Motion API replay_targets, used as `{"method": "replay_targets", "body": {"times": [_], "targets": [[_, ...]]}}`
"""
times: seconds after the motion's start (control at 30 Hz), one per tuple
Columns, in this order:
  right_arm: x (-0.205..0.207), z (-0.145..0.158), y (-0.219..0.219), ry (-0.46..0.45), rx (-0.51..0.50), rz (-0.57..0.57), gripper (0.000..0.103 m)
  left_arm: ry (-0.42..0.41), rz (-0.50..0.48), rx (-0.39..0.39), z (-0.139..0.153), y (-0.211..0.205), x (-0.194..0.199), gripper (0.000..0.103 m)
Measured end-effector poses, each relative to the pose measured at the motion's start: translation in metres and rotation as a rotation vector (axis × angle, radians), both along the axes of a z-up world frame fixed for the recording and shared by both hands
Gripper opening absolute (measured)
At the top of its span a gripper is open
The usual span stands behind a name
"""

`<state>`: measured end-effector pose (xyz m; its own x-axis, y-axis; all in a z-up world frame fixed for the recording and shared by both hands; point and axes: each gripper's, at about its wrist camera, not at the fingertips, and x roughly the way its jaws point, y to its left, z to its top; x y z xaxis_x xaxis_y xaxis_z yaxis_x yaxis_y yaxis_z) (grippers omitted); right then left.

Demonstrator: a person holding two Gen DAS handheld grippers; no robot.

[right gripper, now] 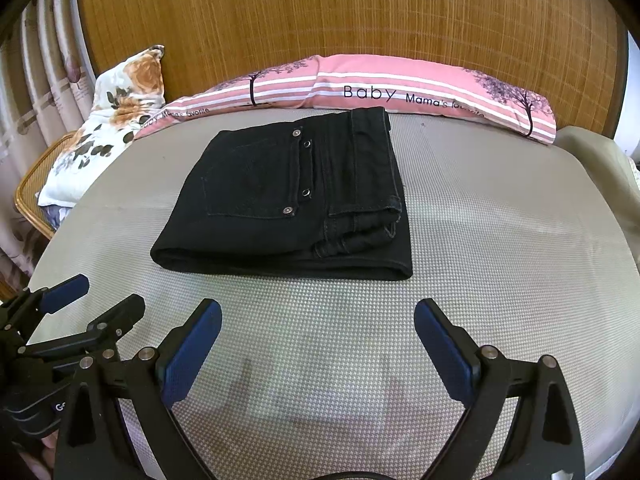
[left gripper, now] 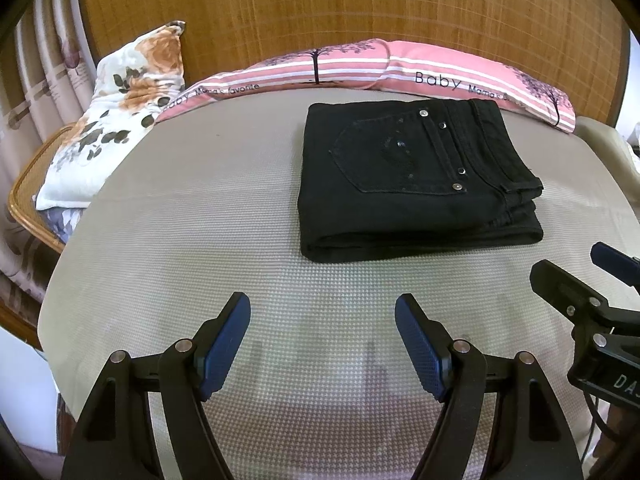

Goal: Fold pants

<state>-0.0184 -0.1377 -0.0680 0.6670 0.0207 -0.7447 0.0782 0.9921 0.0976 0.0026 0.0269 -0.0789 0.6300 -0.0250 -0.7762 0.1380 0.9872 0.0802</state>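
Observation:
Black pants (left gripper: pixel 412 184) lie folded into a compact rectangle on the grey mattress (left gripper: pixel 192 240), back pocket up, waistband to the right. They also show in the right wrist view (right gripper: pixel 288 204). My left gripper (left gripper: pixel 322 320) is open and empty, hovering over the mattress in front of the pants. My right gripper (right gripper: pixel 318 324) is open and empty, also in front of the pants. The right gripper shows at the right edge of the left wrist view (left gripper: pixel 592 280), and the left gripper at the left edge of the right wrist view (right gripper: pixel 92 300).
A pink striped pillow (left gripper: pixel 440 72) lies along the back of the mattress against a woven wooden headboard (left gripper: pixel 340 12). A floral pillow (left gripper: pixel 116 116) leans at the back left over a rattan chair (left gripper: pixel 28 196). Curtains (left gripper: pixel 44 56) hang at the far left.

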Motion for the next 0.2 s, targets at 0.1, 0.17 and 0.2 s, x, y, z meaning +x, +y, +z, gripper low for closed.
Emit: {"method": "replay_targets", "body": {"times": [0.1, 0.17, 0.2], "targets": [[-0.0002, -0.0003, 0.0005, 0.001, -0.002, 0.000, 0.095, 0.001, -0.009, -0.007, 0.0004, 0.0001, 0.0016, 0.075], [-0.0001, -0.0006, 0.0004, 0.003, -0.001, -0.001, 0.096, 0.003, -0.014, -0.012, 0.0007, 0.0007, 0.0039, 0.075], [0.0007, -0.0012, -0.0005, 0.004, -0.003, 0.000, 0.096, 0.006, -0.018, -0.016, 0.0010, 0.0011, 0.0050, 0.075]]}}
